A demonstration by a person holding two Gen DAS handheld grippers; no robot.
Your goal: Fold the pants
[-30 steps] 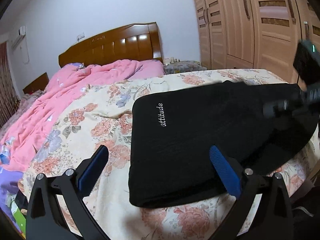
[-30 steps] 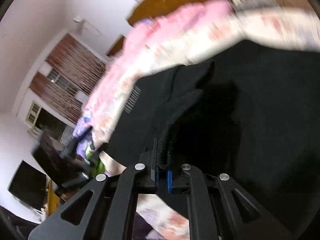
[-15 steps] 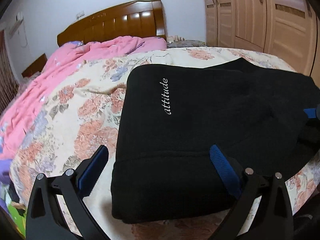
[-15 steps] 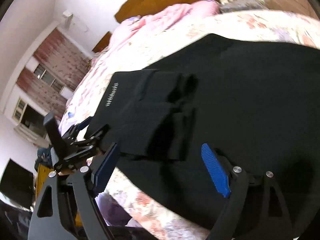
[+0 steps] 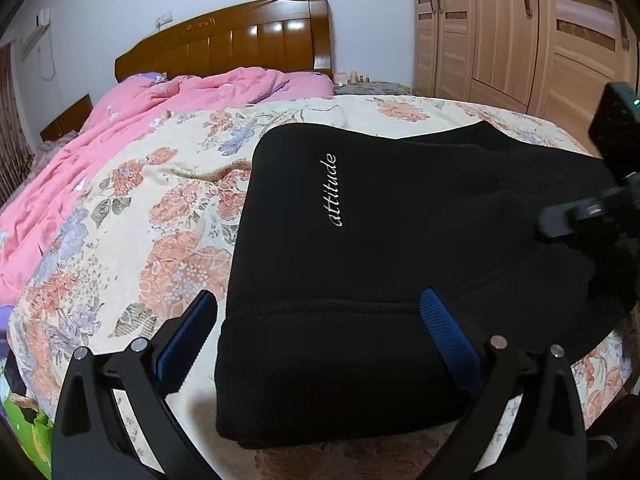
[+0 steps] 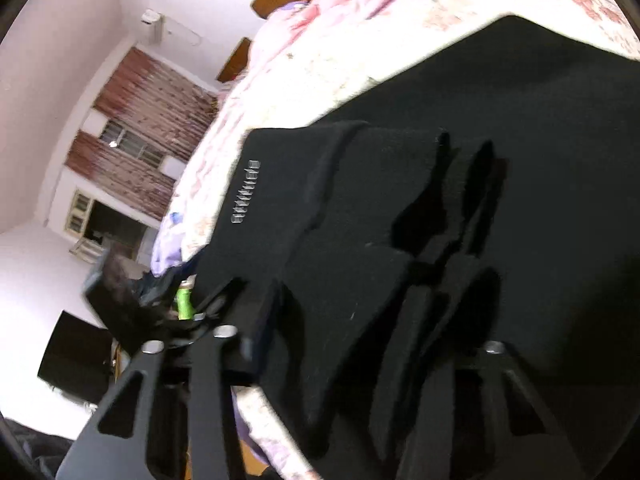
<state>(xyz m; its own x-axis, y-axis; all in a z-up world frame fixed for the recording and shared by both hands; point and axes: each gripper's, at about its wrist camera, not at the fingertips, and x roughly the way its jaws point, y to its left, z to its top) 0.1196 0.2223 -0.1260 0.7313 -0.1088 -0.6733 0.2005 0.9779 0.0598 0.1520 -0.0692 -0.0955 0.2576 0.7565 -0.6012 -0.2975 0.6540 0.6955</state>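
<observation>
Black pants (image 5: 400, 240) with white "attitude" lettering lie folded on the floral bedsheet (image 5: 160, 208). My left gripper (image 5: 318, 332) is open, and its blue pads straddle the near left corner of the pants without pressing on it. My right gripper (image 5: 580, 216) reaches in over the right side of the pants. In the blurred right wrist view the pants (image 6: 540, 160) fill the frame, with a loose folded flap (image 6: 352, 264) lying between the fingers of my right gripper (image 6: 338, 312). Its jaws are closing and still stand apart. Cloth hides its pads.
A crumpled pink duvet (image 5: 120, 136) lies along the left of the bed below the wooden headboard (image 5: 240, 40). Wooden wardrobes (image 5: 520, 32) stand at the back right. The bed's edge runs just below the pants. A curtained window (image 6: 136, 148) is on the far wall.
My right gripper let go of the pants edge, opened wide, then came in over the folded flap with narrower jaws. The left gripper sank closer to the pants and then kept still.
</observation>
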